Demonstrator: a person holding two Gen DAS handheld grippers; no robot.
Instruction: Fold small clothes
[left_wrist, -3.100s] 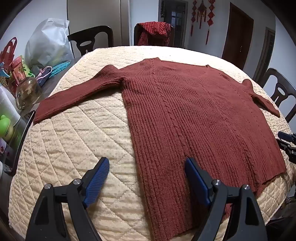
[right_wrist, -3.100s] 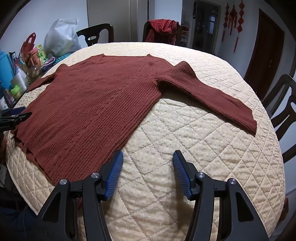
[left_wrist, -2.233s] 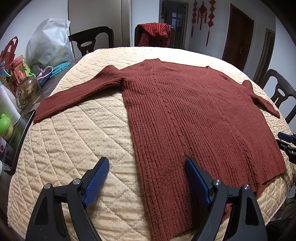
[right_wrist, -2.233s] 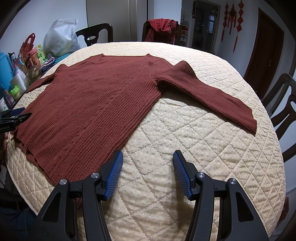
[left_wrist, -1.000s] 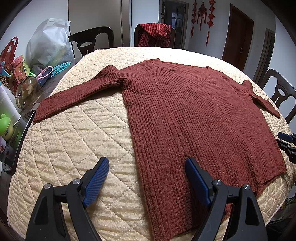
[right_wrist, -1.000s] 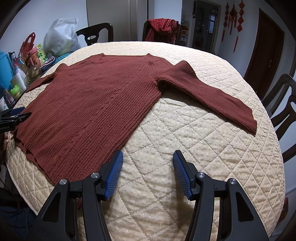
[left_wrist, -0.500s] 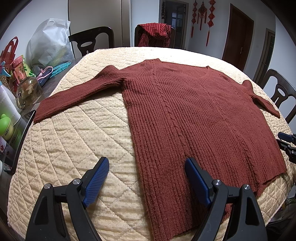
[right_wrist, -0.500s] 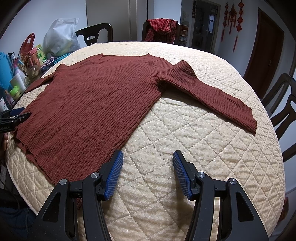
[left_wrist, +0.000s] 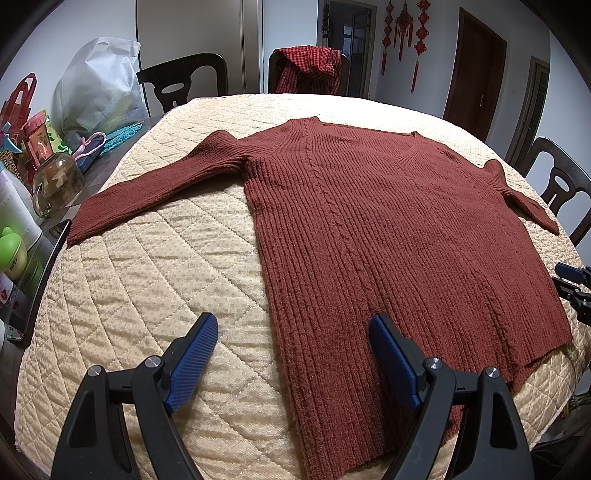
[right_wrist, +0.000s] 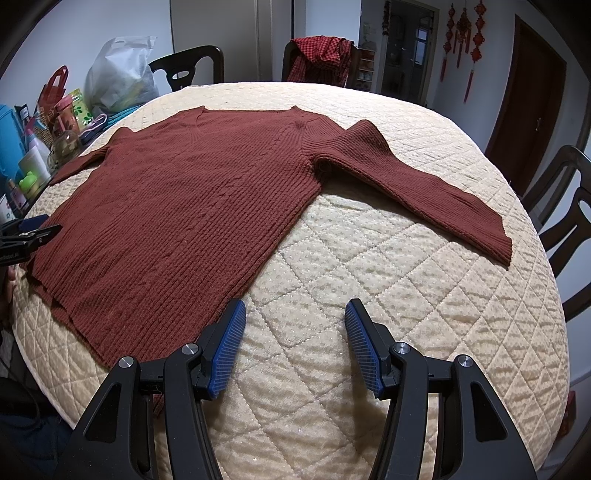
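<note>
The left gripper (left_wrist: 293, 345) hovers low over the near edge of the table, its two blue pads spread wide with nothing between them. One pad is above the bare quilted cover (left_wrist: 140, 280), the other above the hem of the sweater (left_wrist: 388, 236), so the sweater's left side edge runs up between the jaws. The right gripper (right_wrist: 293, 341) is the same: jaws wide apart, empty, both pads over the quilt just beside the sweater's right hem corner.

Further out, the dark red ribbed sweater lies flat and face up in the middle of the round table, neck pointing away from the person. The left sleeve (left_wrist: 147, 192) stretches out toward the cluttered table edge with a glass jar (left_wrist: 55, 184) and bottles; the right sleeve (right_wrist: 417, 188) reaches toward the far right side.

Compared with the pictures of the last three seconds, almost nothing has changed: both grippers keep the same place and the same opening, and the sweater has no new crease. I judge this as a pause before the first fold, so the task is at its very beginning. The likely next move is to reach for a sleeve or a side edge and bring it across the body, but no grasp has begun yet.
</note>
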